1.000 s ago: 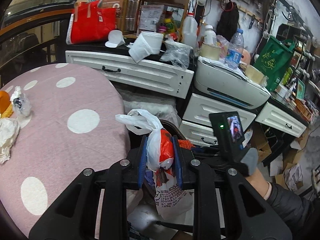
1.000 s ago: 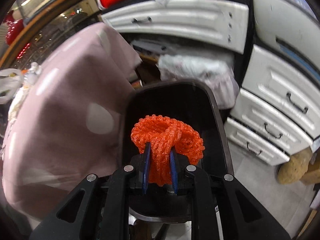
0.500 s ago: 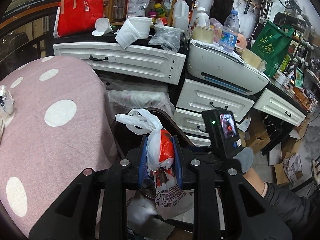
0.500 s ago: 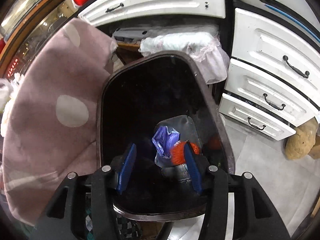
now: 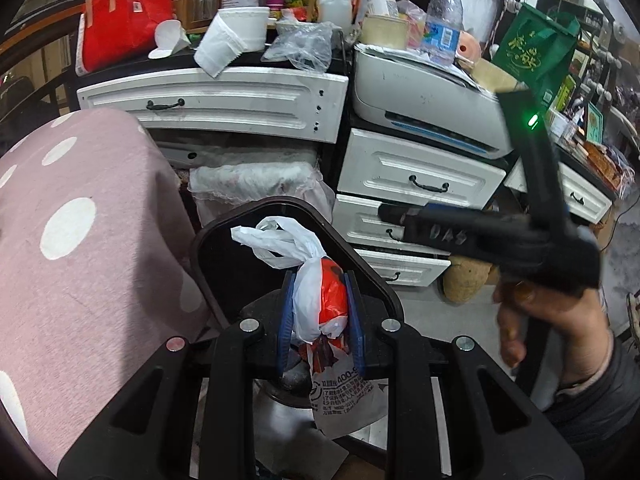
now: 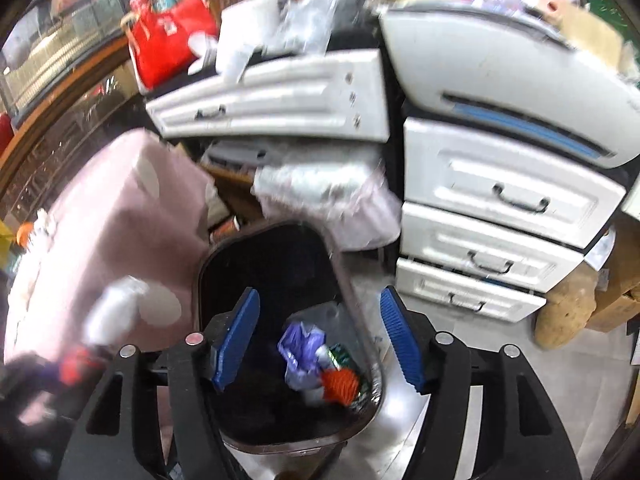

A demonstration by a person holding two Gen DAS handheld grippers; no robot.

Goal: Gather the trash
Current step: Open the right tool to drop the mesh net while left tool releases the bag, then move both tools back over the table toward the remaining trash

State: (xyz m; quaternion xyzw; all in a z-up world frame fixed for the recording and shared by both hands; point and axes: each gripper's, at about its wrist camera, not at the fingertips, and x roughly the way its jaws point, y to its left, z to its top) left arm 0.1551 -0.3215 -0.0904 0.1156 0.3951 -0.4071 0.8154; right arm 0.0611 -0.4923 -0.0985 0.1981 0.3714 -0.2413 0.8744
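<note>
My left gripper [image 5: 320, 312] is shut on a white and red plastic bag [image 5: 316, 300] and holds it over the open black trash bin [image 5: 208, 240]. The bag's printed lower part hangs below the jaws. My right gripper [image 6: 316, 340] is open and empty above the same bin [image 6: 276, 256]. Inside the bin lie an orange foam net [image 6: 340, 386] and a crumpled purple bag [image 6: 300, 348]. The right gripper's body also shows in the left wrist view [image 5: 480, 236], held by a hand at the right.
A table with a pink polka-dot cloth [image 5: 80, 240] stands left of the bin. White drawers [image 5: 420, 184] and a printer [image 5: 420, 92] stand behind and to the right. A cluttered counter [image 5: 240, 40] runs along the back. A white-lined bin [image 5: 256, 180] sits behind the black one.
My right gripper opened and dropped the orange foam net into the bin, then rose and pulled back. My left gripper moved over the bin, still holding the bag.
</note>
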